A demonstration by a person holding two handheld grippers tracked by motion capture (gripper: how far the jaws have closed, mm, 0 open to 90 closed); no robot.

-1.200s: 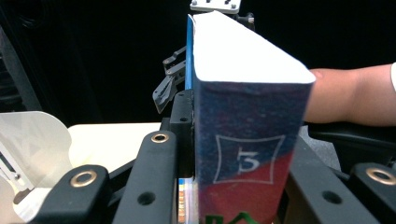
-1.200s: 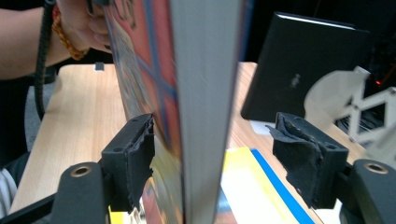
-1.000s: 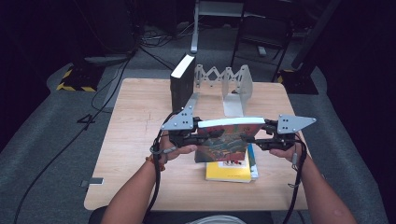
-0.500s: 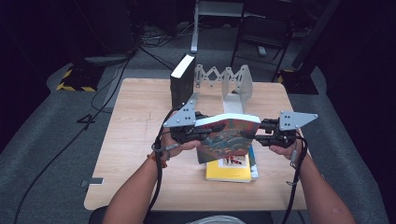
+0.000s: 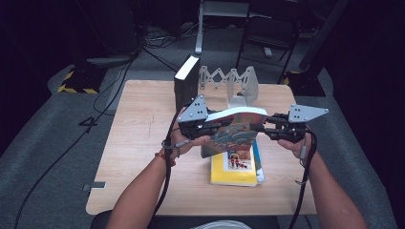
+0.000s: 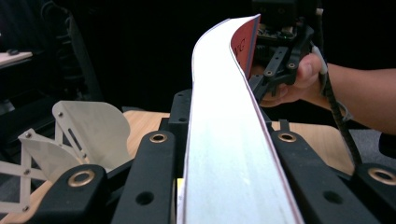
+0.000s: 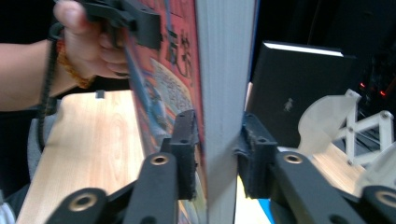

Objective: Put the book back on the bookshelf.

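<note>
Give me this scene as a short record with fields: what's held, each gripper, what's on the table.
held item: colourful book, lifted clear of the table, page edges up, gripped at both ends
left gripper: shut on the book's left end
right gripper: shut on the book's right end
book shape: bends slightly between the grippers, as seen from the left gripper view
under the book: yellow book lying flat on a small stack
rack: grey accordion book rack at the table's far side
in rack: black book standing upright at its left end
table: light wood
</note>
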